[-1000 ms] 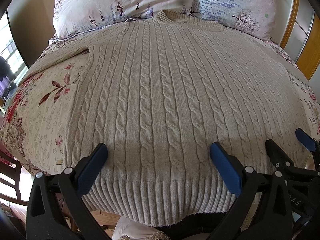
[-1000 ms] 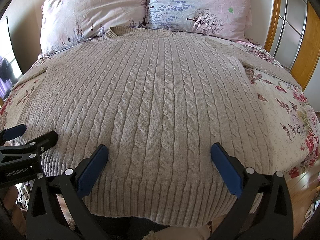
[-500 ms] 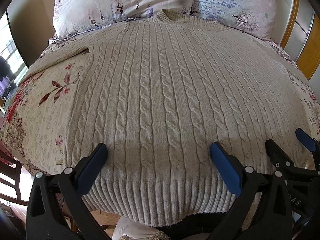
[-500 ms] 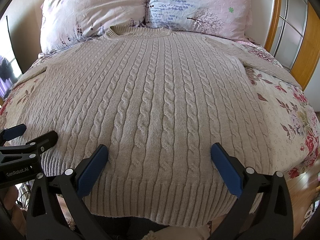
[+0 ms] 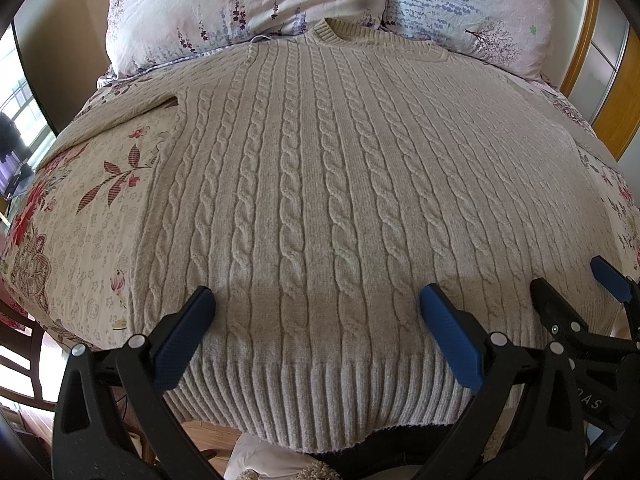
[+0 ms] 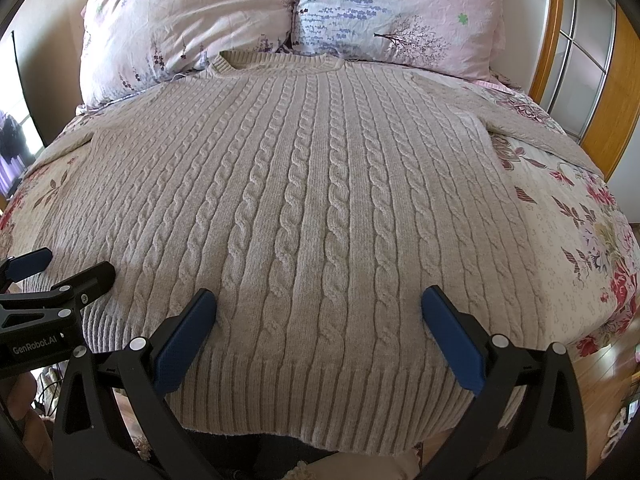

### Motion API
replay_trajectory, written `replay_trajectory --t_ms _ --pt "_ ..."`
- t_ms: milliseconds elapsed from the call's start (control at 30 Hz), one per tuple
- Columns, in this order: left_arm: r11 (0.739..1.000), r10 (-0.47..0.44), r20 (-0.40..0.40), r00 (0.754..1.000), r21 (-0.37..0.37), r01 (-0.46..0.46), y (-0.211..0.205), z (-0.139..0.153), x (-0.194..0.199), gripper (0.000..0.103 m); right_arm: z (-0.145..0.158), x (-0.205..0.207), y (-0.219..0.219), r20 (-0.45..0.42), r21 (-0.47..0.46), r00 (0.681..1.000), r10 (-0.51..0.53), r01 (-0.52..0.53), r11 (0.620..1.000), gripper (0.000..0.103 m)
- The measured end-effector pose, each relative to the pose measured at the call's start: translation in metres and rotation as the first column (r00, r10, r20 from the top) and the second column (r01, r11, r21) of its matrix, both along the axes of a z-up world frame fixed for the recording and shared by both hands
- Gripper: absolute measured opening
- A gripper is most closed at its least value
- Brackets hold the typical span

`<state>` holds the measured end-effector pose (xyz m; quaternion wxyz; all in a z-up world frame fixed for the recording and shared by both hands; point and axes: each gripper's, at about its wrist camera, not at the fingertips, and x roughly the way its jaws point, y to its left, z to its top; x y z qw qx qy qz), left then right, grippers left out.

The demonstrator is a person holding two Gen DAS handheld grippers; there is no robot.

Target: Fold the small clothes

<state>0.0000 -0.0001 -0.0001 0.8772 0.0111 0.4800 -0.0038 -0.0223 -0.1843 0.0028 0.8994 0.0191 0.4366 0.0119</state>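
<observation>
A beige cable-knit sweater (image 5: 320, 184) lies flat, front up, on the bed, collar toward the pillows, ribbed hem at the near edge; it also shows in the right wrist view (image 6: 320, 200). Its sleeves spread out to both sides. My left gripper (image 5: 316, 332) is open and empty, hovering over the hem's left half. My right gripper (image 6: 318, 332) is open and empty over the hem's right half. Each gripper shows in the other's view: the right one (image 5: 576, 292) at the right edge, the left one (image 6: 64, 272) at the left edge.
Two floral pillows (image 6: 188, 28) (image 6: 400, 12) lie at the head of the bed. The floral bedsheet (image 5: 80, 216) shows on both sides of the sweater. A wooden-framed door (image 6: 580, 60) stands at the right. A dark chair (image 5: 20, 356) stands by the bed's left.
</observation>
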Motion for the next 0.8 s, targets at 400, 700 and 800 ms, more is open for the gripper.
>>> replay_trajectory --t_ms 400,700,800 --pt "1.000 0.000 -0.001 1.000 0.000 0.000 0.0000 0.0000 0.0000 0.101 -0.0003 0.0003 0.0003 -0.001 0.000 1.000 0.000 0.000 1.000 0.102" --pt "1.000 -0.001 -0.002 1.000 0.001 0.001 0.0000 -0.0001 0.0000 0.101 -0.0007 0.0012 0.0017 0.000 -0.001 1.000 0.002 -0.002 1.000 0.102" --pt "1.000 -0.010 -0.015 1.000 0.004 0.010 0.0000 0.0005 0.0016 0.101 -0.0009 0.0027 0.0012 0.007 -0.002 0.999 0.032 -0.032 0.999 0.102"
